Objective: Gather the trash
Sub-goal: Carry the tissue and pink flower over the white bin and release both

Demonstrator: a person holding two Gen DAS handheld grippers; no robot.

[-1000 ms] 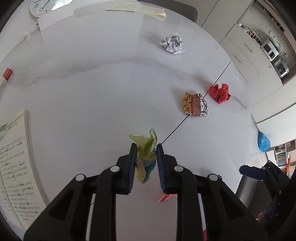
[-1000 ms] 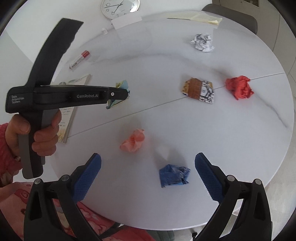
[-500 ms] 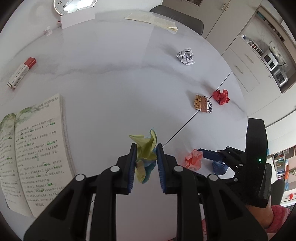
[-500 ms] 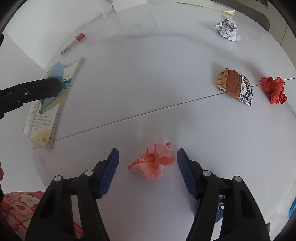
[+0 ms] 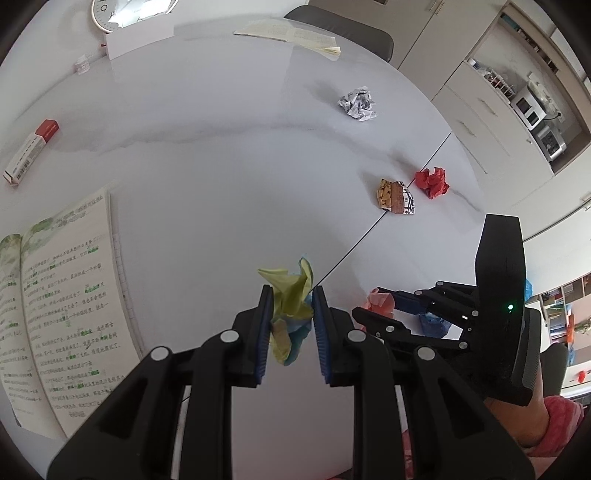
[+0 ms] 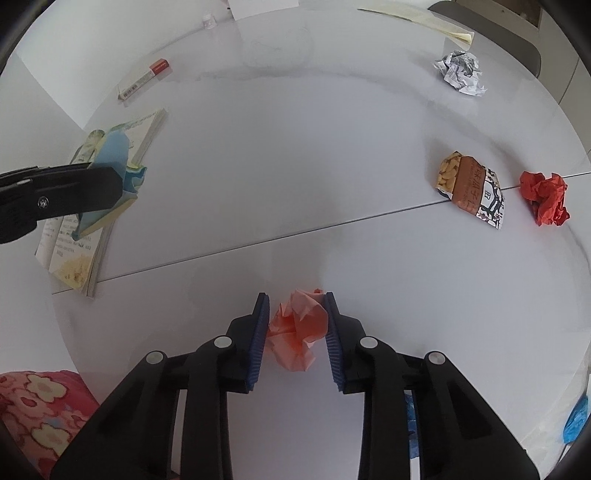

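Observation:
My left gripper (image 5: 291, 314) is shut on a crumpled yellow and blue paper wad (image 5: 290, 295) and holds it above the white round table (image 5: 207, 166). It also shows in the right wrist view (image 6: 110, 181). My right gripper (image 6: 295, 332) is closed around a crumpled pink paper ball (image 6: 299, 332) on the table near the front edge; both pads touch it. Other trash on the table: a snack wrapper (image 6: 471, 188), a red paper ball (image 6: 545, 197), a crumpled newspaper ball (image 6: 461, 72), and a blue wad (image 5: 434, 325) partly hidden behind the right gripper.
An open textbook (image 5: 55, 310) lies at the left. A red and white box (image 5: 31, 151), a clock (image 5: 125, 11) and a thin open booklet (image 5: 291, 33) sit at the far side. A chair (image 5: 351, 29) and cabinets (image 5: 480, 110) stand beyond.
My right gripper moved down onto the pink paper ball and its jaws closed on it. My left gripper kept its hold on the yellow and blue wad and shifted slightly.

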